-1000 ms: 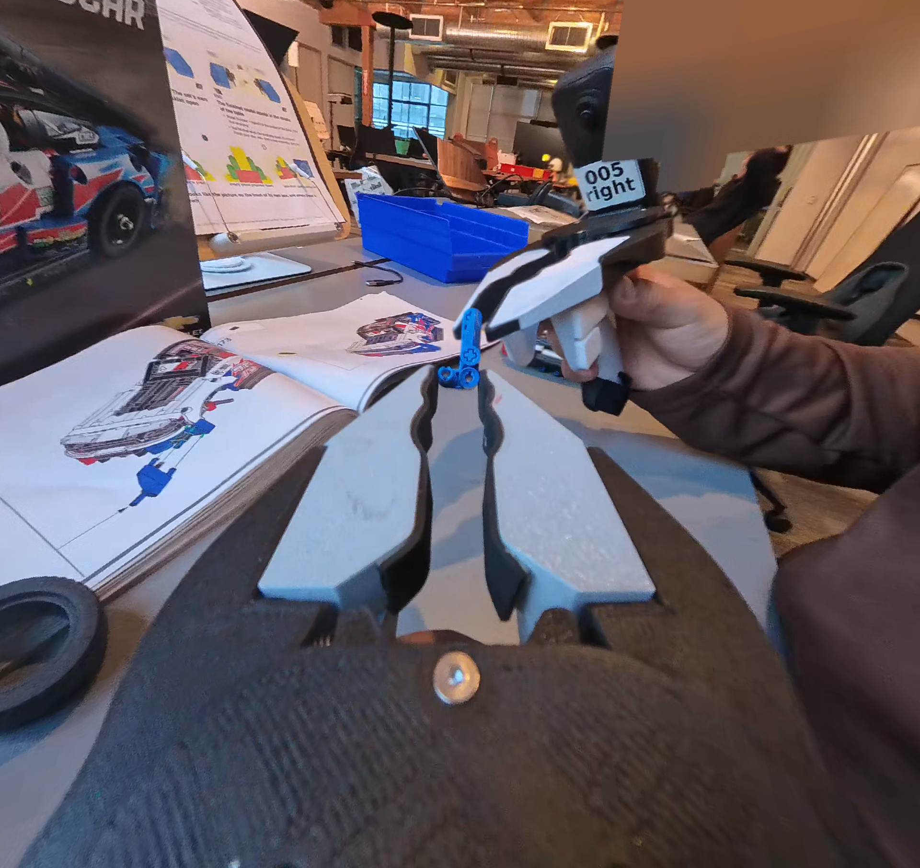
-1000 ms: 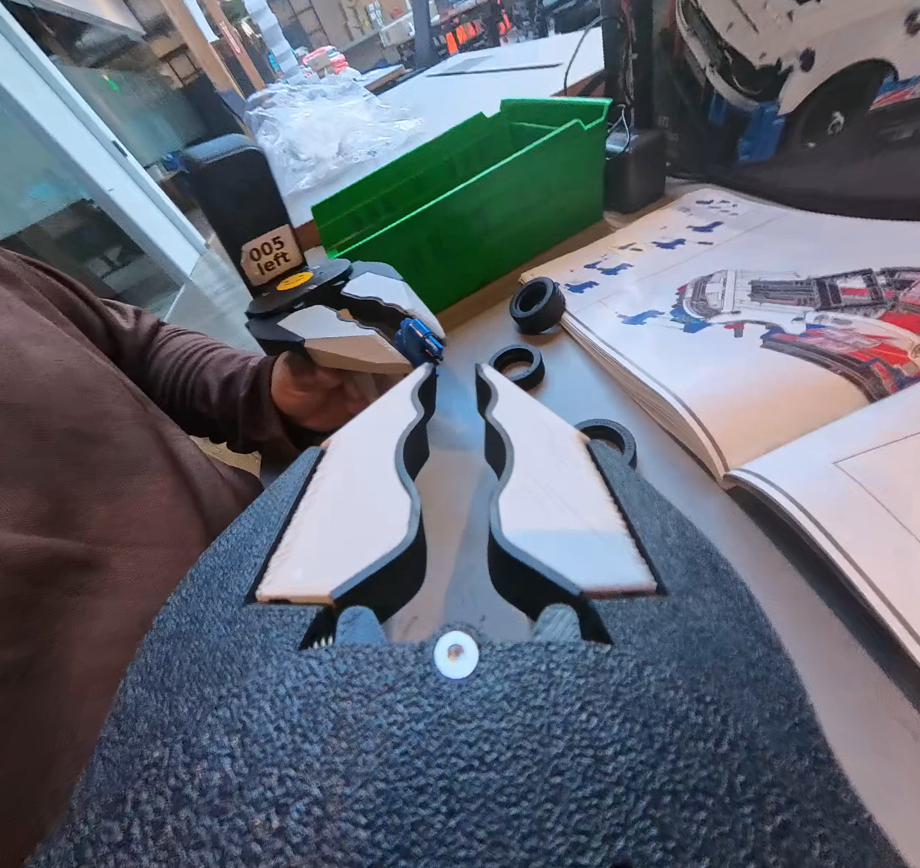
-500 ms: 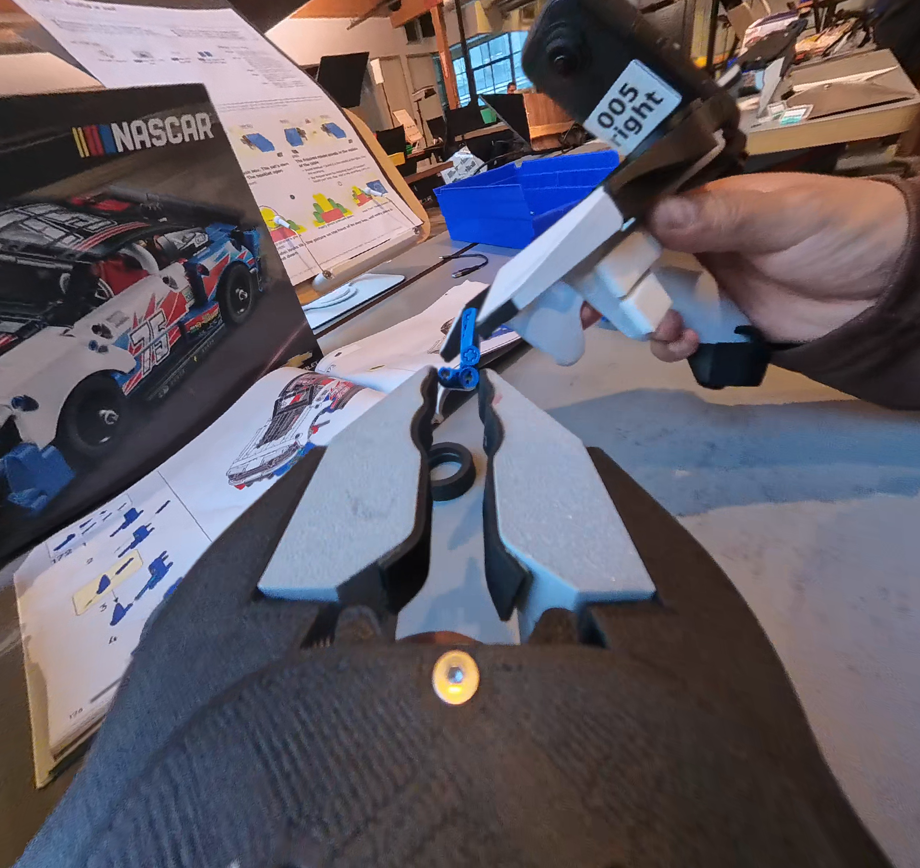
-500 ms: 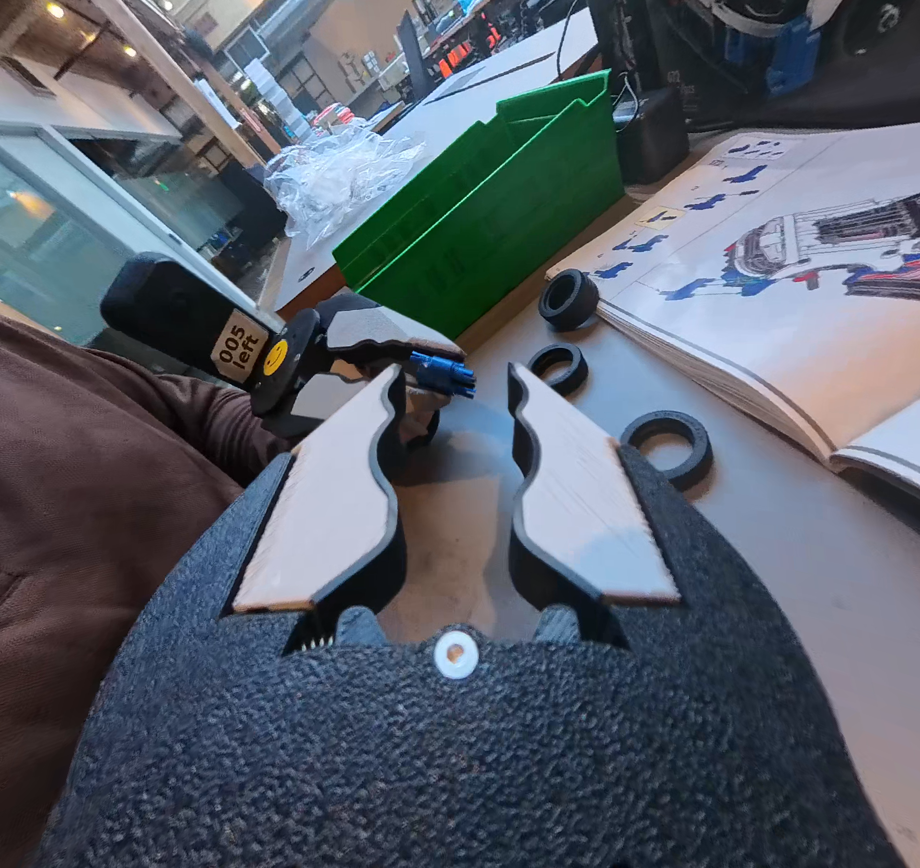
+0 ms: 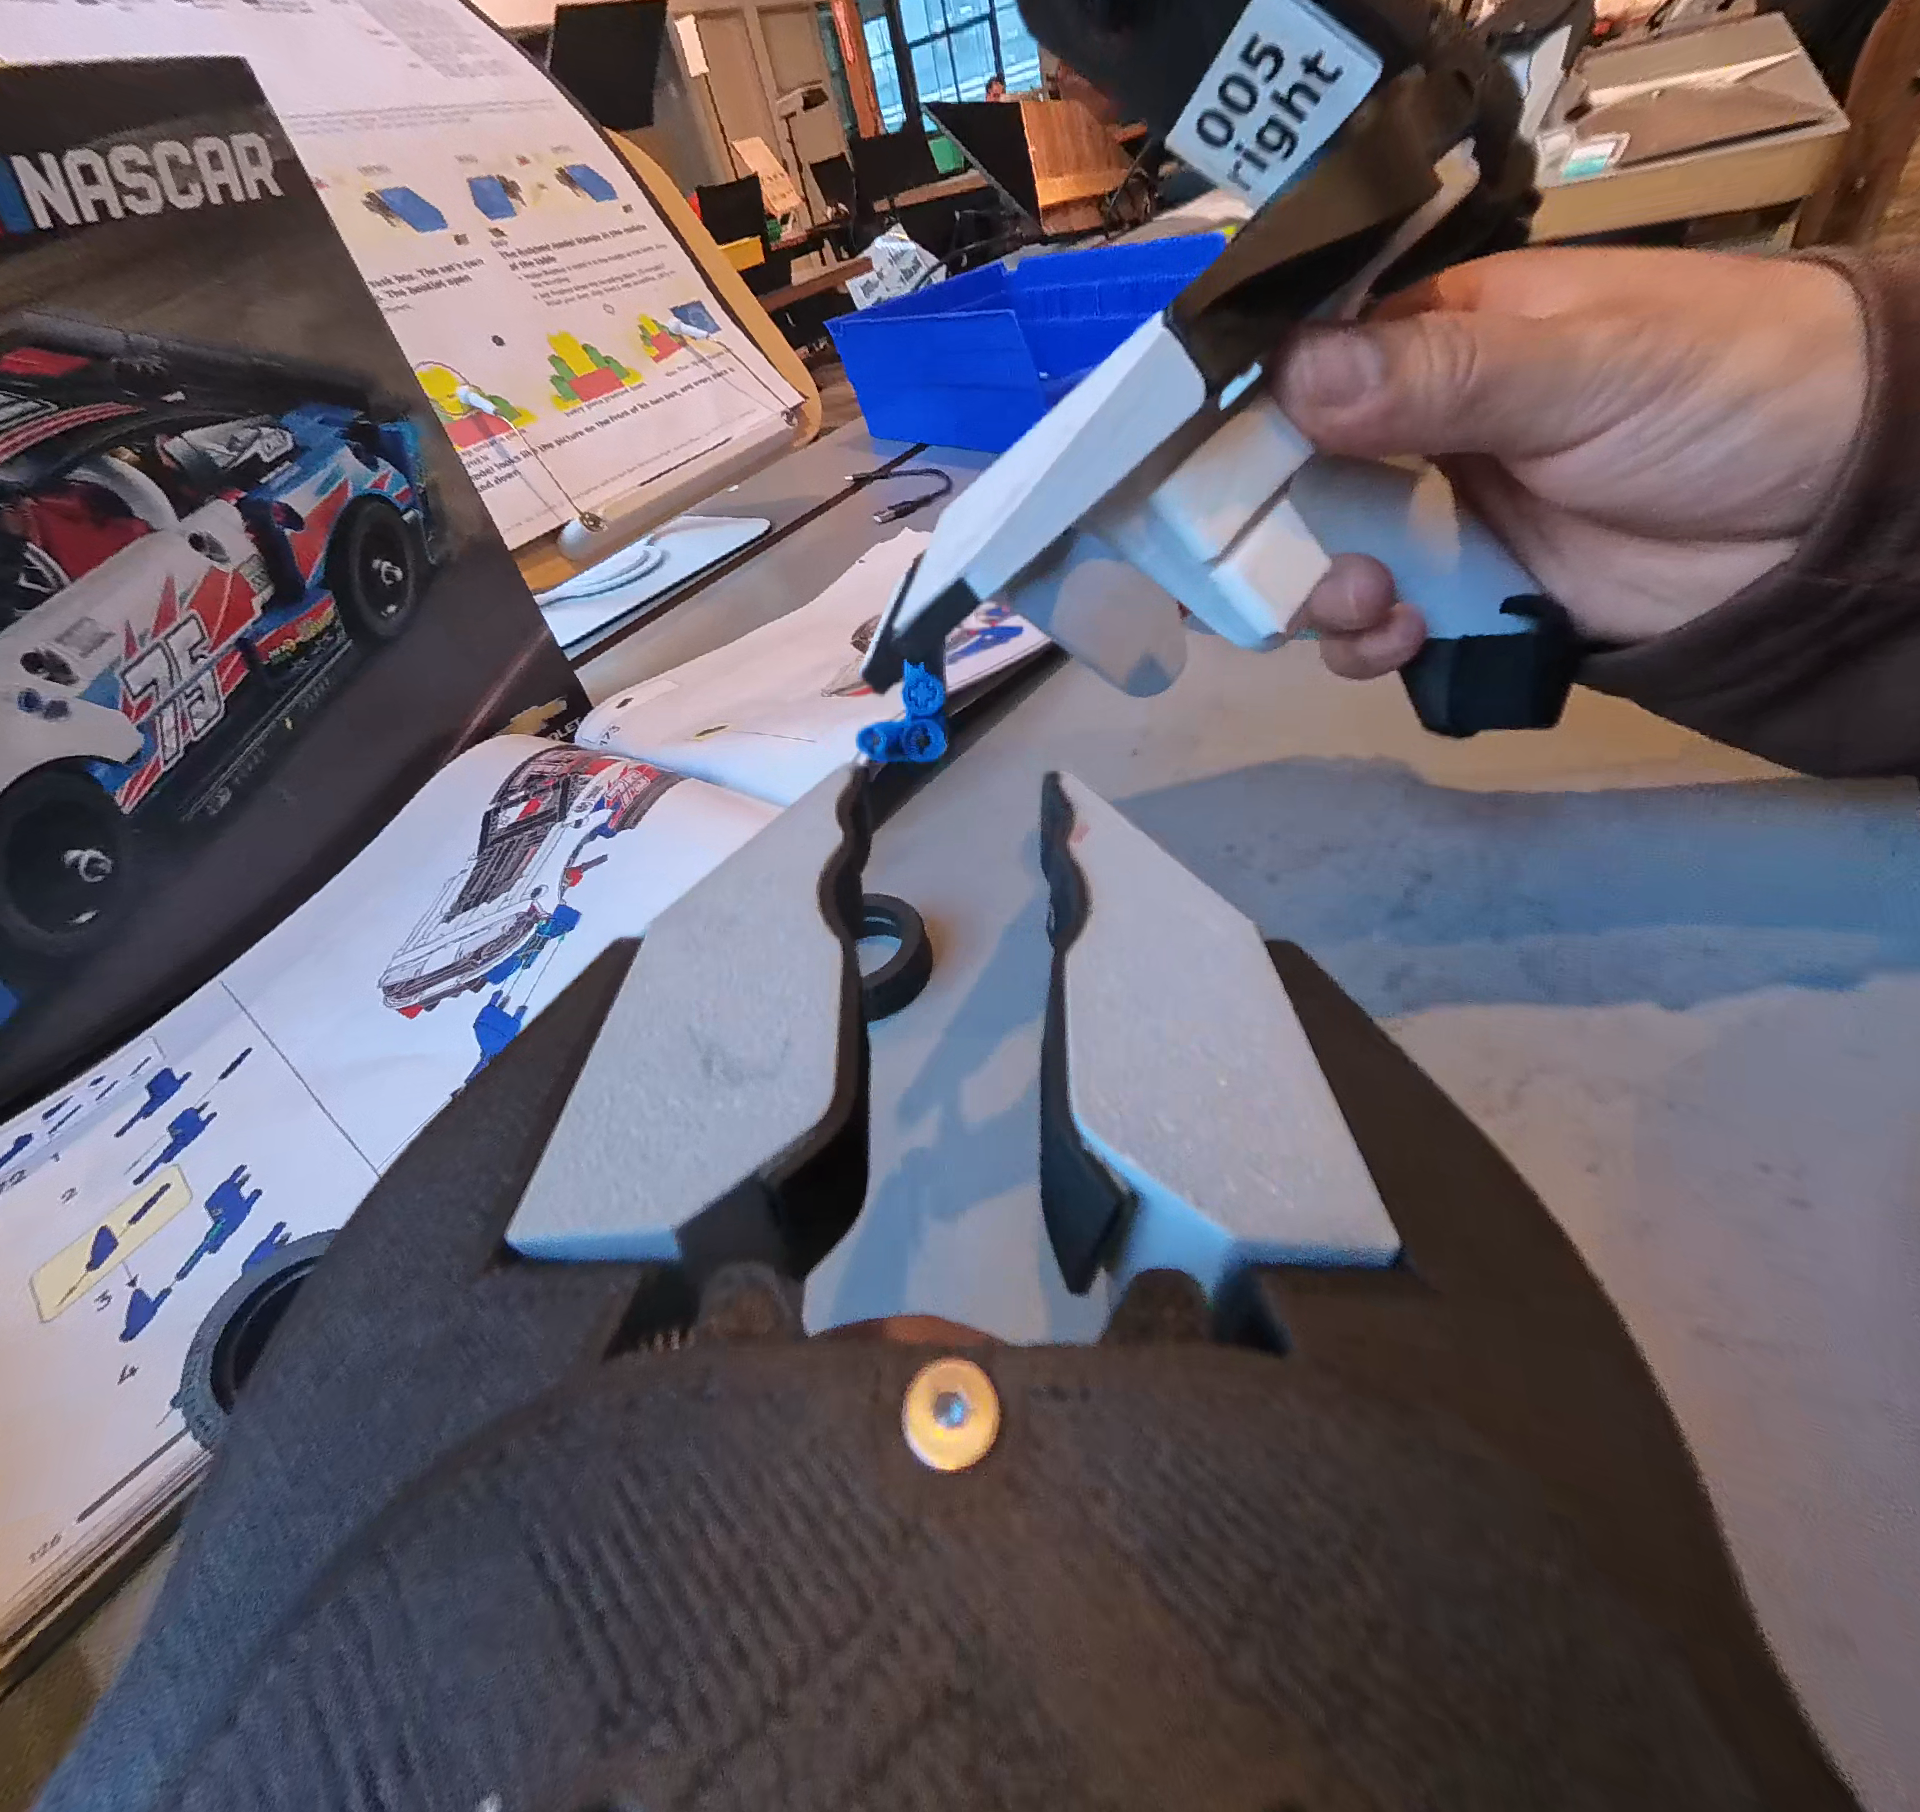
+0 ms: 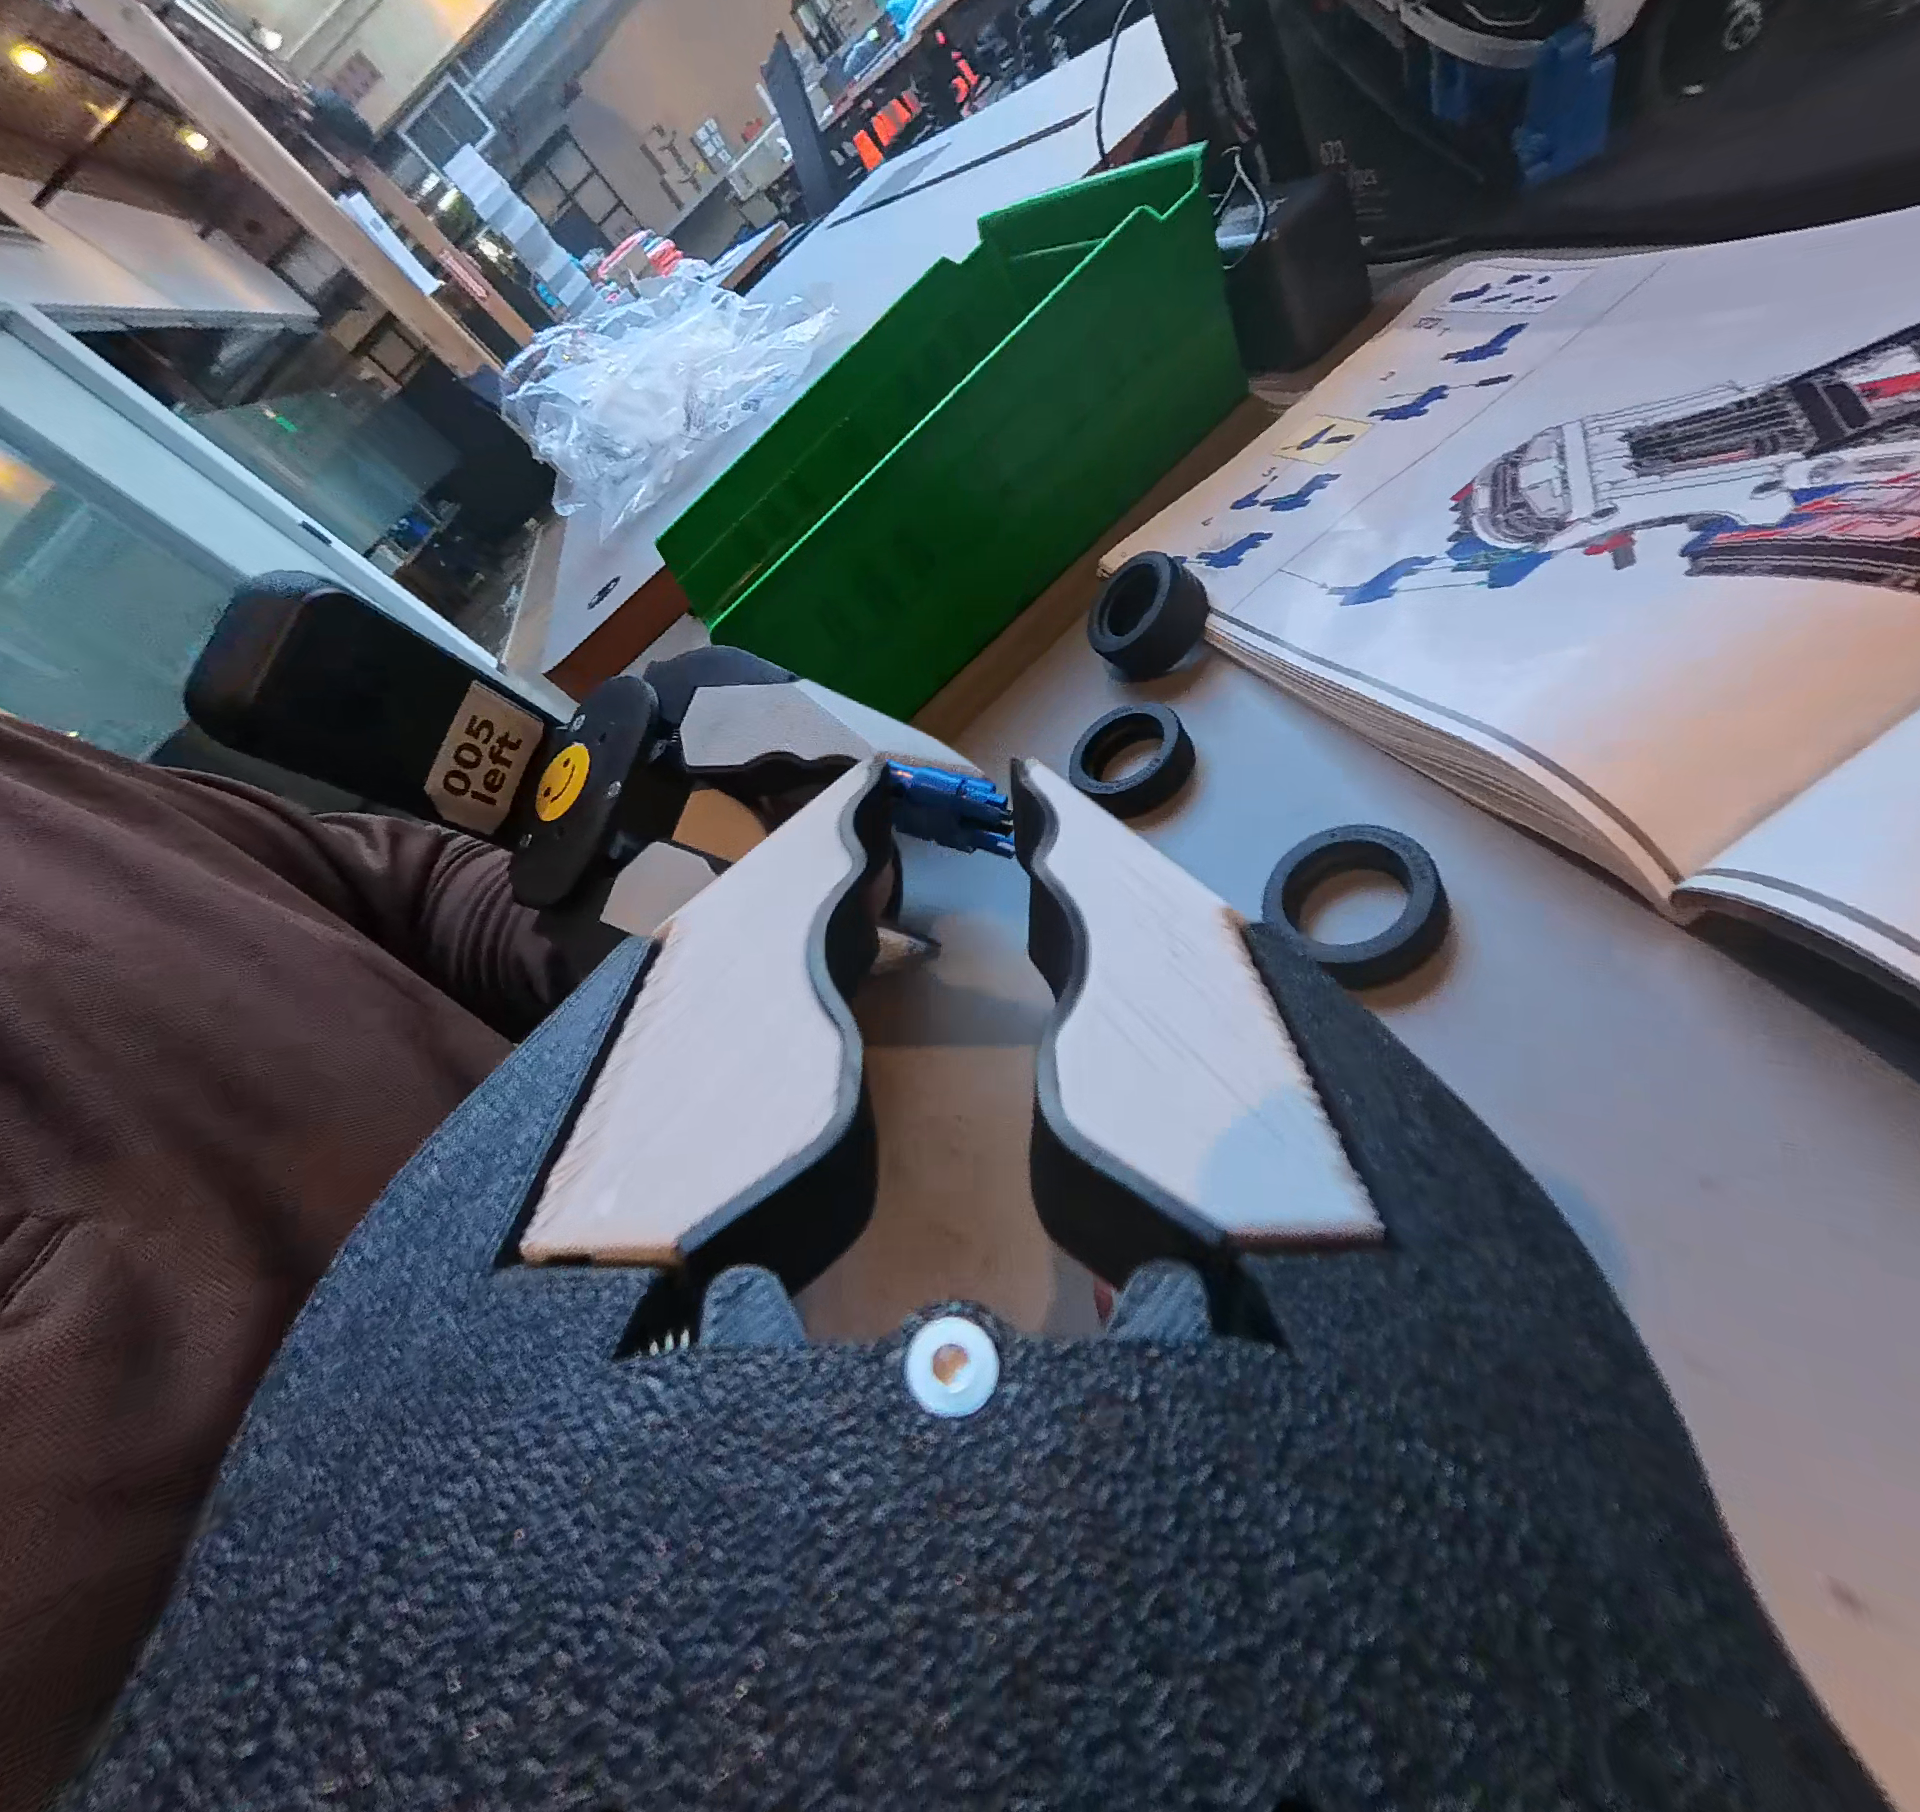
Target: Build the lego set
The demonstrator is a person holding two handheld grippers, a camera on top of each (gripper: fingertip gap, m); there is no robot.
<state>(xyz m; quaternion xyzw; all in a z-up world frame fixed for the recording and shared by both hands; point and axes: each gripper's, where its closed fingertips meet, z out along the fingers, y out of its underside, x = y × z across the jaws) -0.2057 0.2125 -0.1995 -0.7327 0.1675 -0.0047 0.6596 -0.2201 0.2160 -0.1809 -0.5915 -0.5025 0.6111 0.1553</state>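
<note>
One small blue Lego piece [image 5: 906,718] is hanging in the air above the bench [image 5: 1558,1139], pinched at the tips of the right tool [image 5: 899,666], which a hand [image 5: 1579,443] is gripping. The left tool [image 5: 951,786] is sitting just below it with its two fingers spread wide and nothing between them; its left fingertip is reaching close to the piece. Three black tyres [image 6: 1356,905] are lying on the bench, apart from one another, beside one open instruction booklet [image 6: 1558,619]. Farther out, one green bin [image 6: 966,474], one blue bin [image 5: 997,349] and one set box [image 5: 208,515] are standing.
</note>
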